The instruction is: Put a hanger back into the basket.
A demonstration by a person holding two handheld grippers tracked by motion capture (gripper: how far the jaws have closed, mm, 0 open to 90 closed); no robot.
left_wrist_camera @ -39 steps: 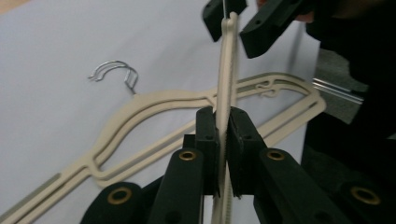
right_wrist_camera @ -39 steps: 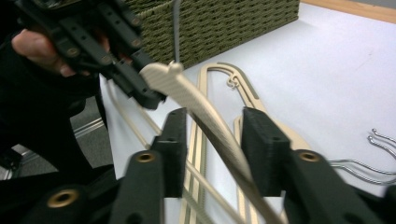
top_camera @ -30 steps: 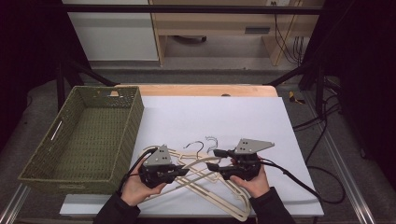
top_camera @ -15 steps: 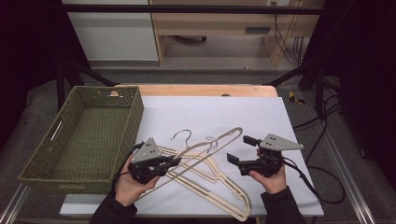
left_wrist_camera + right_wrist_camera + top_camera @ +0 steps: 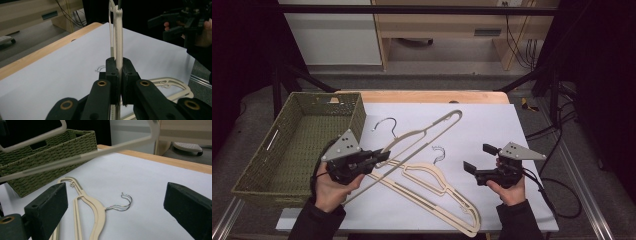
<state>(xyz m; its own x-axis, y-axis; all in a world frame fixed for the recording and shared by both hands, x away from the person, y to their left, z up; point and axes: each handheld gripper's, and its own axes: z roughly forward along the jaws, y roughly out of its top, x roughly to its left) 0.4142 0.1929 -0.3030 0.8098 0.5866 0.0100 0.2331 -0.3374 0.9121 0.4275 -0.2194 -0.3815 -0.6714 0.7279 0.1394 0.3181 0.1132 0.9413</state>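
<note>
Clamping a slim beige plastic hanger (image 5: 422, 134), left gripper (image 5: 381, 156); right gripper (image 5: 476, 159) gaping.

Cream hangers (image 5: 432, 175), a green woven basket (image 5: 297, 145), a white tabletop (image 5: 492, 125).

Beyond my white-topped table (image 5: 492, 125) with its wooden far edge, I see a grey floor (image 5: 437, 82), a white cabinet (image 5: 332, 35) and a pale wooden desk (image 5: 447, 25). Cables (image 5: 514, 37) hang there. Both sides lie in darkness, perhaps curtained.
</note>
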